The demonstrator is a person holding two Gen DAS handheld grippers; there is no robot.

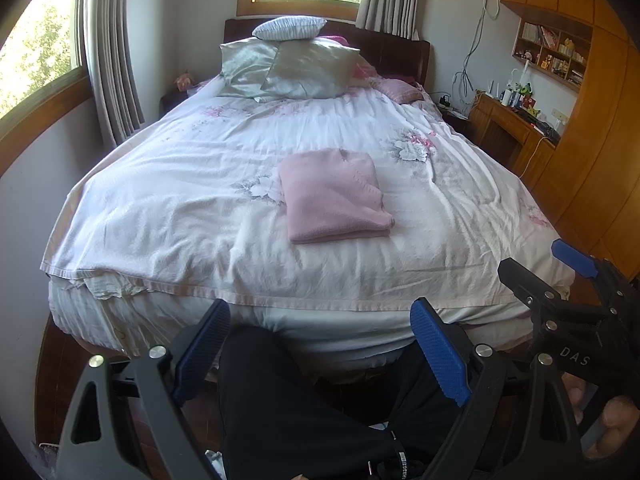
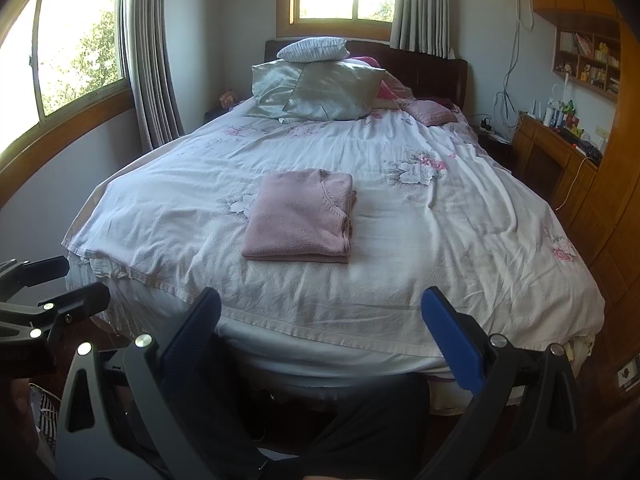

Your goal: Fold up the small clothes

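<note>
mid-bed, folded pink garment (image 1: 334, 196), both hand-held grippers (image 1: 320, 344) (image 2: 320, 332) spread empty past bed's near edge

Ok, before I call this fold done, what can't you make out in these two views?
- Underside and inner layers of the pink sweater: hidden by its own top fold, both views.
- Shelf items: too small.
- Floor by the bed: hidden by the left gripper and right gripper.

Folded sweater (image 1: 334, 196) mid-bed (image 1: 180, 184), pillows (image 1: 304, 66) behind (by headboard).
</note>
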